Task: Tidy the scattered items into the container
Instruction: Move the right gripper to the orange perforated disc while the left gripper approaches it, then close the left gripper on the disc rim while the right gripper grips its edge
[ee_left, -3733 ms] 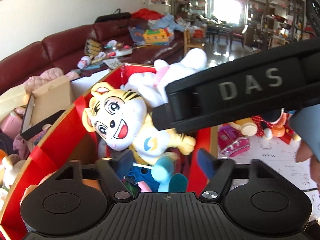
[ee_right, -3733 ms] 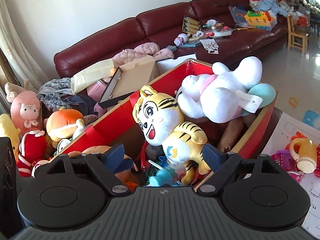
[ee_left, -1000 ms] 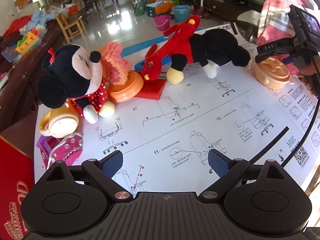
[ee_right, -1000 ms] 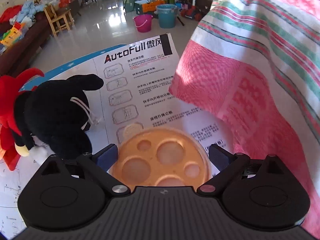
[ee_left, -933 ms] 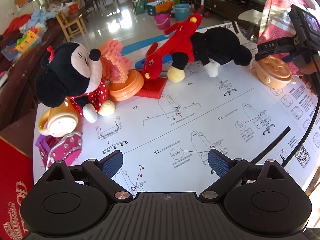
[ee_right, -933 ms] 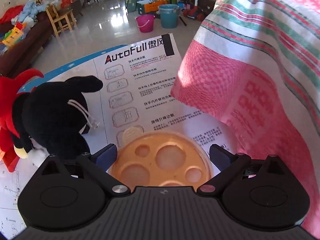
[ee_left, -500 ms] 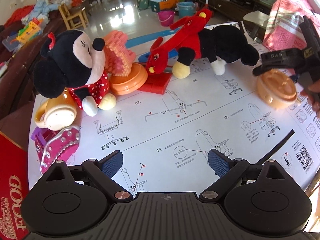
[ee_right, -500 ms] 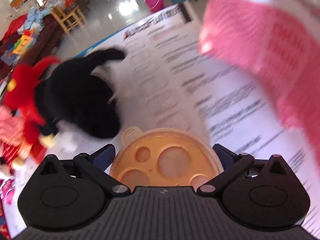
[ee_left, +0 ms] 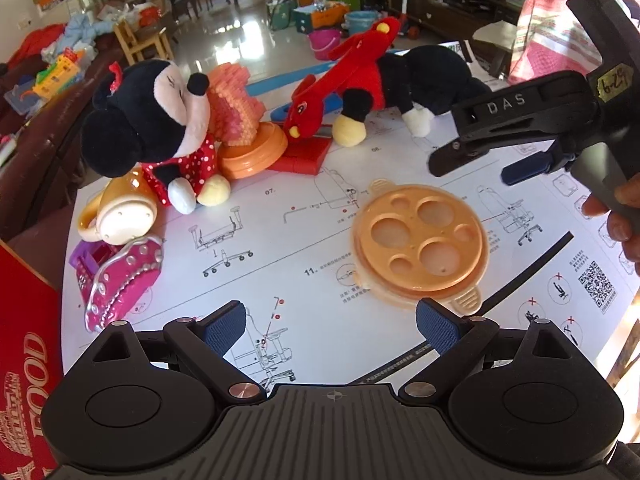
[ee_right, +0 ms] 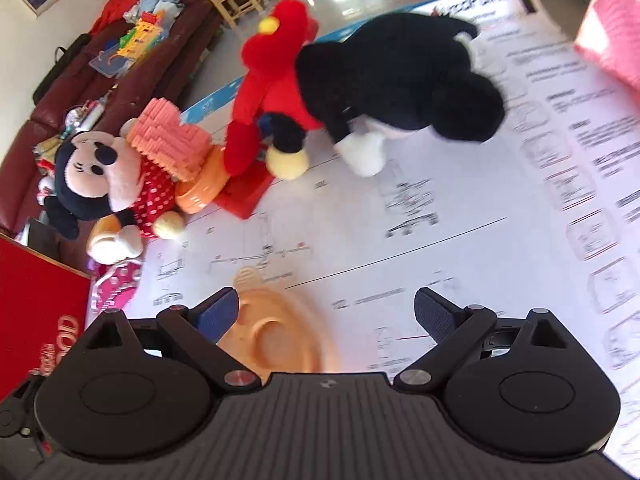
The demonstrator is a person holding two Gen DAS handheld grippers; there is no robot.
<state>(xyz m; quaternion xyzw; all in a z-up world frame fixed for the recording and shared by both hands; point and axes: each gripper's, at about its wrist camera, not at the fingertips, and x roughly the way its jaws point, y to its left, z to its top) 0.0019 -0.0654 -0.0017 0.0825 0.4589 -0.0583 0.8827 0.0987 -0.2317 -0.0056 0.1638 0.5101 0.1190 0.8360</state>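
An orange disc with round holes (ee_left: 420, 248) is on the white instruction sheet (ee_left: 280, 240), just ahead of my left gripper's right finger. It shows blurred, low by the left finger, in the right wrist view (ee_right: 272, 332). My left gripper (ee_left: 330, 322) is open and empty. My right gripper (ee_left: 472, 168) hovers above and behind the disc, apart from it. Its jaws (ee_right: 326, 316) stand wide and are closing a little, with no pad pressing on anything. The red cardboard box (ee_left: 24, 340) marked FOOD stands at the left edge.
On the sheet's far side are a Minnie plush (ee_left: 148, 120), a red plush (ee_left: 340, 76) on a black plush (ee_left: 420, 76), an orange stand with a pink brick heart (ee_left: 252, 148), a red block (ee_left: 300, 156), an orange cup (ee_left: 120, 216) and a pink toy (ee_left: 116, 276). A striped cloth (ee_left: 560, 20) hangs at the right.
My right gripper carried the orange disc leftwards across the sheet and let it go. The disc now sits loose in front of my left gripper. The right view has swung towards the plush toys.
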